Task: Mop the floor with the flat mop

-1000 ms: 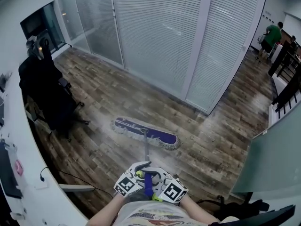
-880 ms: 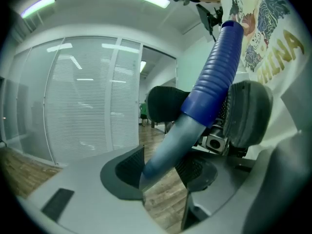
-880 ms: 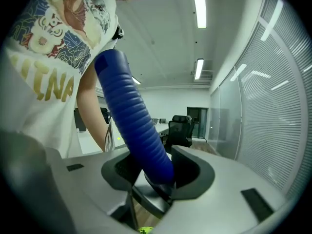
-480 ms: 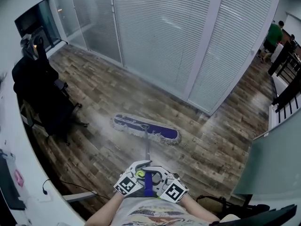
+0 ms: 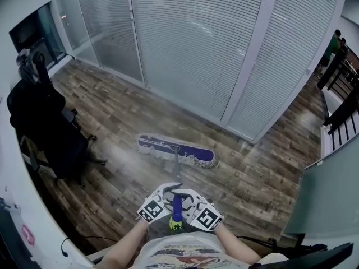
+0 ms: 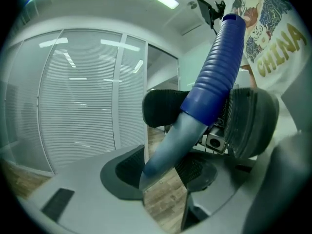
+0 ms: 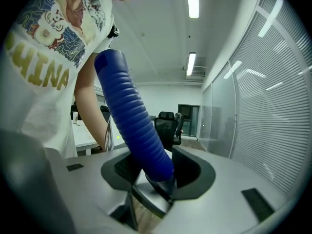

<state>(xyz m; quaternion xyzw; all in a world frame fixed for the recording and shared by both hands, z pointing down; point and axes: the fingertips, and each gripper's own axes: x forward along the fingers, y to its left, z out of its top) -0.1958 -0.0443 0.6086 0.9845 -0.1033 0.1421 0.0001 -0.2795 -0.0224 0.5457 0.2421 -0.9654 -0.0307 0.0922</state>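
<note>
The floor (image 5: 263, 172) is laid in wood-look planks of mixed brown and grey, running from the glass partition (image 5: 196, 49) with its closed blinds towards the near edge of the head view. The flat mop (image 5: 178, 150) lies with its long blue, fringed head flat on the planks, roughly at the middle, slightly aslant, its handle rising from the centre. A paler, hazy patch shows on the boards just left of the head. A black office chair (image 5: 45, 133) stands well apart at the left, beside a white desk (image 5: 17, 206)
</note>
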